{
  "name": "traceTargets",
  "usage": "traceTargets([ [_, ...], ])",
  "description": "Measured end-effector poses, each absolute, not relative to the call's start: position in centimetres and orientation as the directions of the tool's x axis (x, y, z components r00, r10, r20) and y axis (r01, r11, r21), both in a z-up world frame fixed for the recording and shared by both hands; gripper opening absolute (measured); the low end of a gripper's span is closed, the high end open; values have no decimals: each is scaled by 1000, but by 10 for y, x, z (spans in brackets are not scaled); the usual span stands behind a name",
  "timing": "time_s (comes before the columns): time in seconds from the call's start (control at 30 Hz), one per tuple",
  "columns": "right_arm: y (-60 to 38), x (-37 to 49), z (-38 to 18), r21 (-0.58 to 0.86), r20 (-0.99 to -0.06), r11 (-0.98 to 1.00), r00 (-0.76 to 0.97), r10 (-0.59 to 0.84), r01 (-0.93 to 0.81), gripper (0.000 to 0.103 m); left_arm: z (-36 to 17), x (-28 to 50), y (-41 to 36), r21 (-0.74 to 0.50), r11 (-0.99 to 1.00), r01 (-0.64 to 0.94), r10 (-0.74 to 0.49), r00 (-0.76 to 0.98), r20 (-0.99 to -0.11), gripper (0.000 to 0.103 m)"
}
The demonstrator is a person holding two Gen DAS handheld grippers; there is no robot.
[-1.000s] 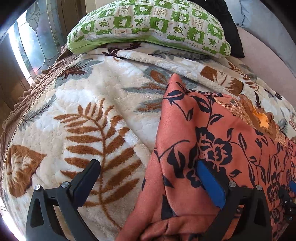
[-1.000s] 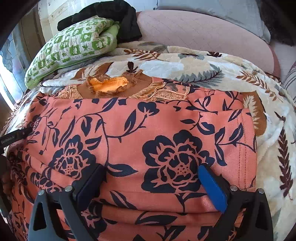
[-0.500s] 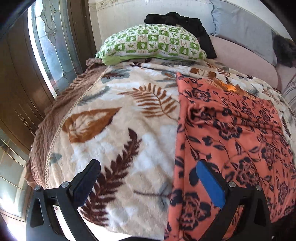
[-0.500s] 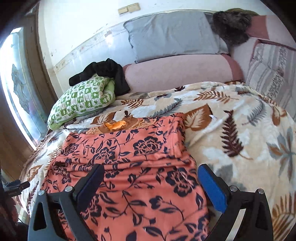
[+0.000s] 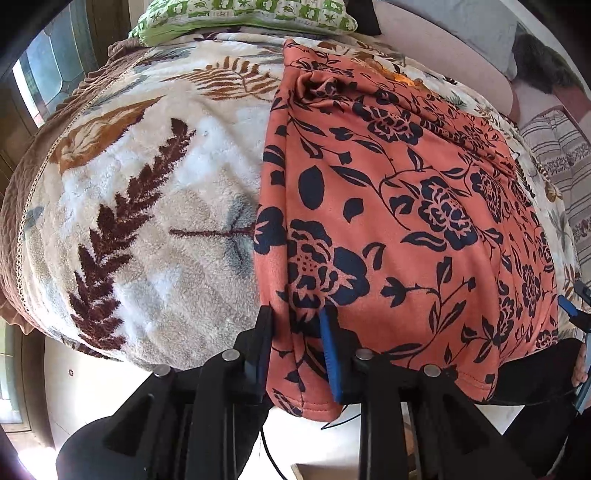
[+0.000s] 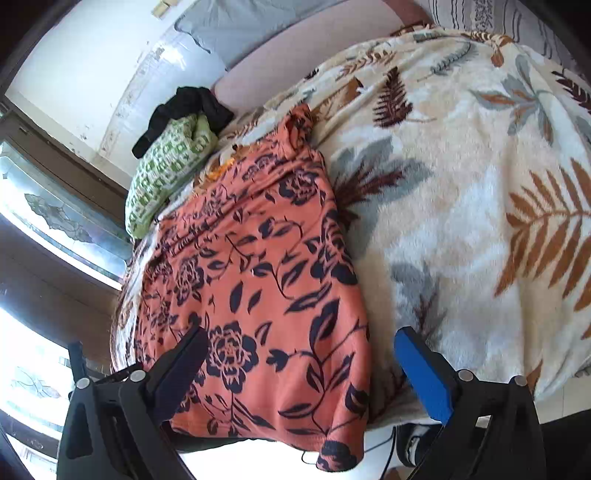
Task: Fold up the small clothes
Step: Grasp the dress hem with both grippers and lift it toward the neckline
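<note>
An orange garment with dark blue flowers [image 5: 406,206] lies flat on the leaf-patterned blanket [image 5: 155,206], its hem hanging over the near bed edge. My left gripper [image 5: 297,314] is at the hem's left corner; its jaws are closing, and a fold of the fabric fills the narrow gap between the pads. In the right wrist view the garment [image 6: 258,280] runs away from me. My right gripper [image 6: 299,334] stands open wide over the hem's right corner, the pads not pressing on it. Its blue fingertip [image 5: 570,306] shows at the right edge of the left wrist view.
A green checked pillow [image 6: 166,173] with a black cloth [image 6: 184,110] on it lies at the bed's far end, beside a pink bolster [image 6: 266,62] and a grey cushion [image 6: 251,26]. Striped cushion [image 5: 557,147] at right. Window [image 6: 55,221] at left. Light floor [image 5: 92,384] below the bed edge.
Both grippers drew back from over the garment to the near bed edge. The left jaws went from wide apart to narrow around the hem corner. The right wrist rolled; its jaws stayed wide.
</note>
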State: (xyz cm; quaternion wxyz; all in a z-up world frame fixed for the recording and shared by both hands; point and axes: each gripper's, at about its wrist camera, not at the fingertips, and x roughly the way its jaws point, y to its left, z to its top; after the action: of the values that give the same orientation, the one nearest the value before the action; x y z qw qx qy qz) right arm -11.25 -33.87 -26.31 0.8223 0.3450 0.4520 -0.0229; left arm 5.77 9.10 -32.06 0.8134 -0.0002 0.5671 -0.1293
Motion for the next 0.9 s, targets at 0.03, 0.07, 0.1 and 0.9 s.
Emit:
traceTargets([
  [0.03, -336, -114, -268, 542, -778, 756, 559, 286, 368, 92, -321, 56, 92, -159, 965, 210, -219, 308, -926, 38],
  [0.07, -335, -116, -272, 546, -789, 745, 533, 304, 384, 91, -321, 54, 94, -171, 964, 206, -227, 296, -928, 45],
  [0.1, -332, -118, -276, 554, -797, 730, 508, 327, 399, 90, -322, 52, 96, -175, 966, 192, -226, 283, -932, 63],
  [0.9, -296, -99, -233, 604, -777, 730, 442, 449, 320, 13, -291, 42, 128, -437, 885, 164, -465, 228, -856, 9],
])
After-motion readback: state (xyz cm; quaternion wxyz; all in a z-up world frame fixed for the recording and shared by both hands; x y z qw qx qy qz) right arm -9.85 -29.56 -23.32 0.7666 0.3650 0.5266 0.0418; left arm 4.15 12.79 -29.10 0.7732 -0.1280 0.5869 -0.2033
